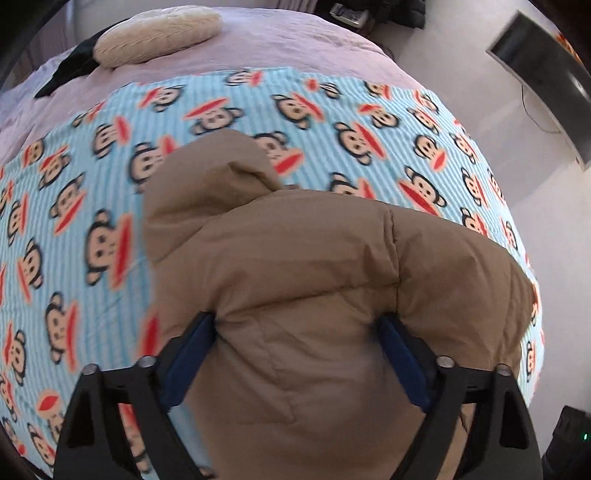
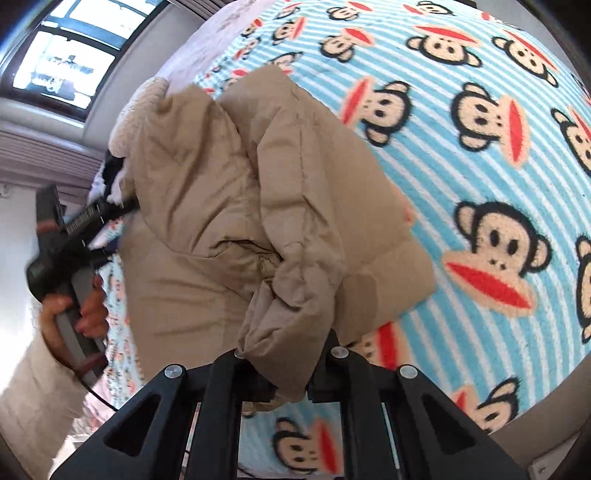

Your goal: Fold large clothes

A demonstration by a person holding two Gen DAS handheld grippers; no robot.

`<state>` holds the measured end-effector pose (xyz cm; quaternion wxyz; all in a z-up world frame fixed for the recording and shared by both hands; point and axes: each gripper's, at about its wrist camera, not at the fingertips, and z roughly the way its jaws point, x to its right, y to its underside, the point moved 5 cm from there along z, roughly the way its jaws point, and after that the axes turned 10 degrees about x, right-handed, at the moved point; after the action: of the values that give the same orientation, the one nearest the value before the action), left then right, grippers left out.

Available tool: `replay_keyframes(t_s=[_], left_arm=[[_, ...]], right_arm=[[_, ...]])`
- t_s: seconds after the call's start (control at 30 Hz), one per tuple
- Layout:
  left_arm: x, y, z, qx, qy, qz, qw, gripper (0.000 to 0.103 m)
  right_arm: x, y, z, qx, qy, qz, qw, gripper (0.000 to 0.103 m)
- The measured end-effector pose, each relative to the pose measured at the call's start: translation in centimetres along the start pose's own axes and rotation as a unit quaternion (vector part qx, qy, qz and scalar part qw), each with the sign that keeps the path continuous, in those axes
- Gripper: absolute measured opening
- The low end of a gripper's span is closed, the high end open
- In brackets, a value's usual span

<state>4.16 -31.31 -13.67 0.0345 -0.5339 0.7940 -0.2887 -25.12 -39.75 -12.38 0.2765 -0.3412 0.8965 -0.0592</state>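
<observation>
The left wrist view looks down on a puffy tan jacket (image 1: 295,288) bulging up between the two blue pads (image 1: 188,362) of the left tool (image 1: 295,354). The jaws stand wide, one pad at each side of the quilted bulk; whether they press into it cannot be told. Ahead of this tool the jacket's hood (image 1: 207,192) lies rounded on a fleecy blanket (image 1: 92,192) of pale blue and white stripes printed with monkey faces. Beyond the blanket is a lilac bedsheet (image 1: 258,44) with a cream knitted cushion (image 1: 155,33), and to the right a pale floor (image 1: 461,74); only this view shows them clearly.

The right wrist view gives what the first hides: the right tool (image 2: 280,373), jaws nearly closed, pinching a bunched, wrinkled fold of the jacket (image 2: 229,206), seemingly a sleeve end (image 2: 288,325). The smooth, matte fabric rises in soft creased ridges ahead of the tool and spreads over the blanket (image 2: 461,155). Off to this tool's left, a hand (image 2: 77,306) in a cream padded sleeve (image 2: 33,384) holds the black handle of the left tool (image 2: 125,205), whose tip reaches the jacket's far edge. A window (image 2: 66,51) shows at the upper left.
</observation>
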Motion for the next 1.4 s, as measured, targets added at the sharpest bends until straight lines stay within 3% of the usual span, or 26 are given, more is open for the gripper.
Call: replay_keyframes(t_s=[0.1,0.2,0.3,0.4,0.5,0.63,0.67,0.7,0.73,0.77,0.93,1.03,1.17,1.4], left_arm=[[2.5,0.0,1.2,0.005,-0.014,0.034,0.9993,0.093],[3.0,-0.2,1.1,0.005,-0.023,0.036,0.9991,0.093],[2.3,0.0,1.1,0.001,-0.020,0.022,0.9996,0.093],[2.1,0.0,1.3,0.002,-0.024,0.019,0.9995,0.093],[2.2,0.0,1.3,0.004,-0.031,0.017,0.9994,0.093],[1.9,0.1,1.1,0.004,-0.037,0.015,0.9992,0.093],[1.8,0.2,1.0,0.002,-0.040,0.012,0.9991,0.093],[1.7,0.2,1.0,0.001,-0.043,0.008,0.9991,0.093],[1.8,0.2,0.9,-0.001,-0.047,0.002,0.9989,0.093],[2.0,0.2,0.8,-0.001,-0.053,0.000,0.9986,0.093],[3.7,0.5,0.9,0.005,-0.079,0.013,0.9968,0.093],[4.3,0.6,1.4,0.005,-0.104,0.024,0.9943,0.093],[4.0,0.7,1.4,0.005,-0.105,0.022,0.9942,0.093],[2.6,1.0,-0.6,0.007,-0.089,0.002,0.9960,0.093]], right_arm=[[2.0,-0.1,0.7,-0.004,0.007,0.008,1.000,0.018],[4.2,-0.8,-0.4,-0.019,0.000,0.051,0.998,0.034],[4.3,-3.4,-5.0,0.033,0.002,0.034,0.999,0.043],[3.2,-6.5,-8.0,0.071,-0.032,0.021,0.997,0.051],[0.7,-9.4,-5.3,0.037,-0.088,-0.003,0.995,0.065],[-0.3,-11.5,2.2,-0.020,-0.113,0.036,0.993,0.066],[-0.1,-11.8,3.4,-0.028,-0.124,0.053,0.990,0.066],[-0.1,-12.2,4.5,-0.036,-0.129,0.071,0.989,0.055],[-0.3,-12.5,5.2,-0.037,-0.135,0.081,0.987,0.037],[-0.7,-12.6,5.4,-0.040,-0.141,0.081,0.986,0.010],[-1.0,-13.0,6.3,-0.030,-0.082,-0.013,0.996,0.007],[1.2,-12.9,8.2,-0.049,-0.078,-0.005,0.996,0.005],[1.4,-12.8,8.3,-0.056,-0.071,0.000,0.996,0.004],[-1.6,-11.3,0.8,-0.019,-0.040,-0.076,0.996,0.009]])
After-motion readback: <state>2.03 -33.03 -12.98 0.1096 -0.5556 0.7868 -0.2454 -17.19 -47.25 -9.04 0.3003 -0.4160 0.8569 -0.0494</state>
